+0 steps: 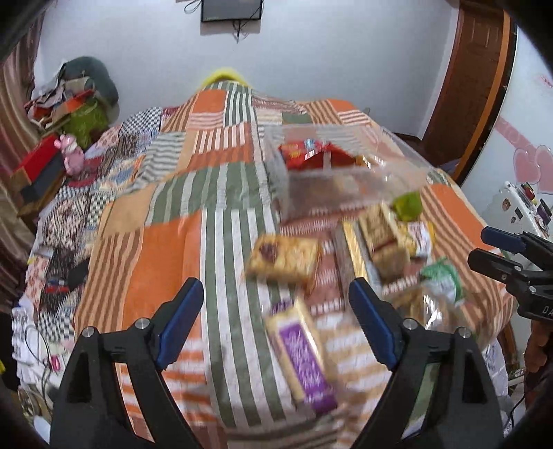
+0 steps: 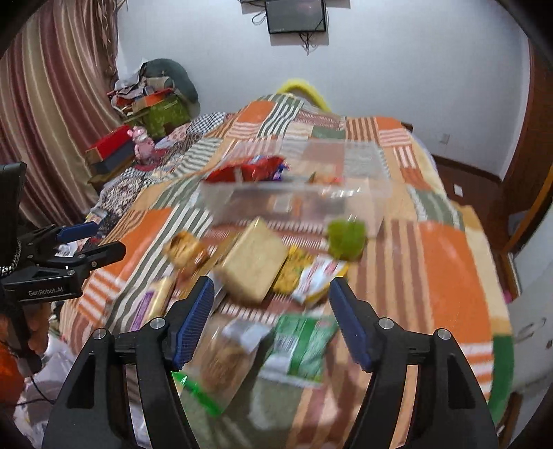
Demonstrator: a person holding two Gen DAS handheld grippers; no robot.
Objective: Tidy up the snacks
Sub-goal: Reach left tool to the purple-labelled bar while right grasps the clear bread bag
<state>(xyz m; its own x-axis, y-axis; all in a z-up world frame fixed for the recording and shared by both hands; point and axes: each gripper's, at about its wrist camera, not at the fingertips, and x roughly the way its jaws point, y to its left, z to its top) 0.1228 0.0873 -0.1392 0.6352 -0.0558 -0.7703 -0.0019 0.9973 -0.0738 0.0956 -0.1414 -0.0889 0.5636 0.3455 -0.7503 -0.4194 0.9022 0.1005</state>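
Note:
A clear plastic bin (image 1: 345, 176) (image 2: 297, 193) stands on the striped bedspread with red snack packs (image 1: 311, 155) (image 2: 249, 171) inside. Before it lie loose snacks: a jam biscuit pack (image 1: 283, 259) (image 2: 185, 248), a purple-labelled pack (image 1: 304, 355) (image 2: 148, 304), a tan box (image 1: 380, 238) (image 2: 254, 264), a small green item (image 1: 408, 203) (image 2: 347, 238) and a green-and-white bag (image 1: 442, 279) (image 2: 300, 345). My left gripper (image 1: 276, 311) is open and empty above the purple pack. My right gripper (image 2: 271, 311) is open and empty above the green-and-white bag. Both views are motion-blurred.
The bedspread (image 1: 166, 262) (image 2: 449, 276) covers the bed. Boxes, a pink toy (image 1: 71, 155) (image 2: 141, 141) and piled clutter sit at the far left. A wooden door (image 1: 473, 86) is at the right, a wall screen (image 2: 295, 15) above.

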